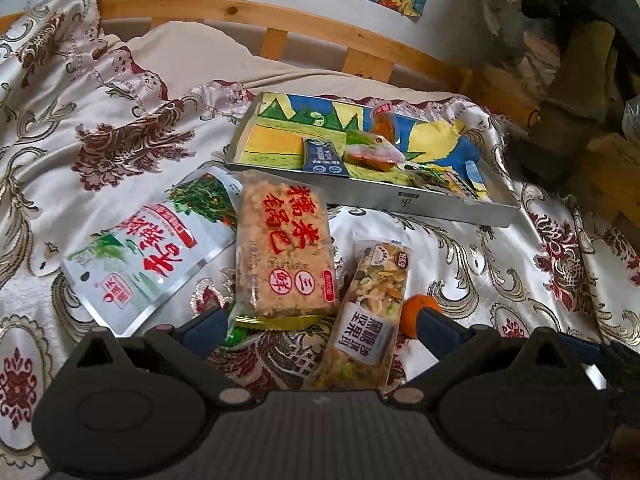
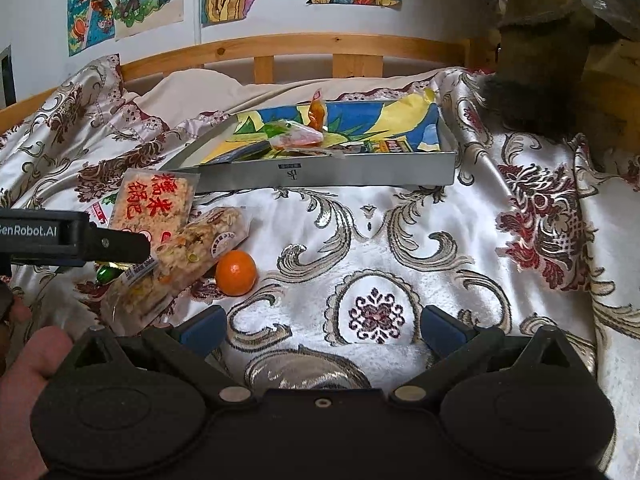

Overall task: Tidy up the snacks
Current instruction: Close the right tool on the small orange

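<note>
The left hand-held gripper (image 1: 320,324) hangs wide open and empty over the nut bar (image 1: 366,312), whose long axis runs away from it toward the tray (image 1: 420,200). The orange (image 2: 236,273) sits just beside the bar. The right hand-held gripper (image 2: 322,330), equally open and empty, is farther off over the patterned bedspread (image 2: 400,240).

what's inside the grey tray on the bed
Inside the grey tray lies a colourful drawing as a liner, with a few small snack packets on it: a dark blue one and a pink-green one. What lies beneath the drawing is covered.
</note>
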